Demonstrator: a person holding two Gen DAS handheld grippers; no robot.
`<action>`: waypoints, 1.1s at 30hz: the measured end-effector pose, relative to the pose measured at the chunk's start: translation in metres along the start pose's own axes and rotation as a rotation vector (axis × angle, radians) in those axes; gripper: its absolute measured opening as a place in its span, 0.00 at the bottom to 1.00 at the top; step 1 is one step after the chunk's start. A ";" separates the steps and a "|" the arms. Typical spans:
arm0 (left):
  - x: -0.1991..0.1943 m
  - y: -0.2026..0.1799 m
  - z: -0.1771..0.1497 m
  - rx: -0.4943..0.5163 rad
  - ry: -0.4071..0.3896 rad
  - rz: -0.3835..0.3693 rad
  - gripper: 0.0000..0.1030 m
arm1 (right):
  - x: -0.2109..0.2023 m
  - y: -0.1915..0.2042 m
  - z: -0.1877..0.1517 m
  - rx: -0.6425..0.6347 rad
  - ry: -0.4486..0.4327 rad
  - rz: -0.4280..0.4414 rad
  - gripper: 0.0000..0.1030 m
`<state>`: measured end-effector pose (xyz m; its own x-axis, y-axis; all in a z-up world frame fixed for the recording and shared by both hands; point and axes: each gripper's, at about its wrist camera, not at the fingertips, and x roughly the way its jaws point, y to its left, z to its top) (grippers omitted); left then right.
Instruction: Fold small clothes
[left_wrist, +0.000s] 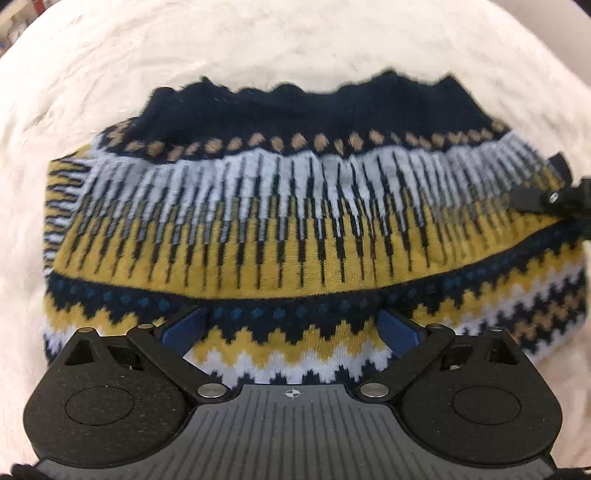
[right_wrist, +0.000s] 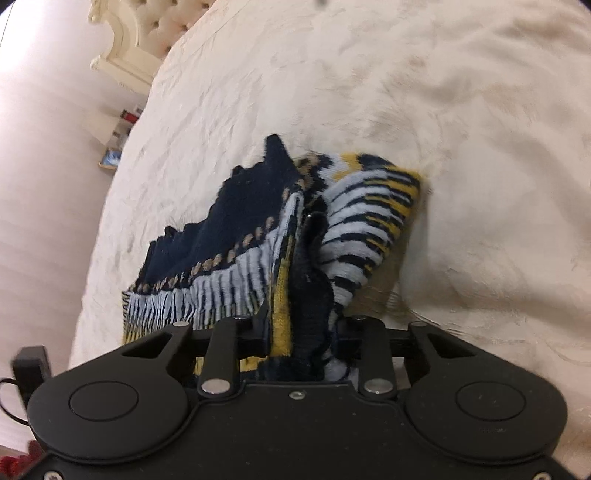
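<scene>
A small knitted sweater (left_wrist: 295, 229) in navy, yellow, white and tan lies on a cream bedspread (left_wrist: 258, 48). My left gripper (left_wrist: 291, 325) is open at the sweater's near zigzag edge, its blue fingers (left_wrist: 184, 328) spread on the fabric. My right gripper (right_wrist: 301, 332) is shut on a bunched fold of the sweater (right_wrist: 306, 288) and holds it raised. The right gripper also shows at the right edge of the left wrist view (left_wrist: 554, 199).
The cream bedspread (right_wrist: 443, 110) stretches around the sweater. A cream tufted headboard (right_wrist: 147, 33) stands at the upper left. Small items (right_wrist: 118, 140) lie on the floor beside the bed. A black box with a cable (right_wrist: 29, 365) sits at the left edge.
</scene>
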<state>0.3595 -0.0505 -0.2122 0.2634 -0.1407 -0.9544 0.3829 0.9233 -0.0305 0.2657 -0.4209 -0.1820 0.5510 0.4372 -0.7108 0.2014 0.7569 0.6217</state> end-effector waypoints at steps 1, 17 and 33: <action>-0.008 0.006 -0.002 -0.023 -0.014 -0.011 0.97 | -0.002 0.007 0.001 -0.013 0.001 -0.011 0.37; -0.102 0.114 -0.071 -0.240 -0.122 0.043 0.97 | 0.005 0.140 0.005 -0.136 0.018 0.026 0.35; -0.110 0.173 -0.110 -0.289 -0.079 0.044 0.97 | 0.128 0.242 -0.037 -0.270 0.157 -0.043 0.35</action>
<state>0.2996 0.1641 -0.1452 0.3468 -0.1152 -0.9309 0.1048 0.9910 -0.0836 0.3556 -0.1635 -0.1348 0.4106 0.4558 -0.7897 -0.0118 0.8687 0.4953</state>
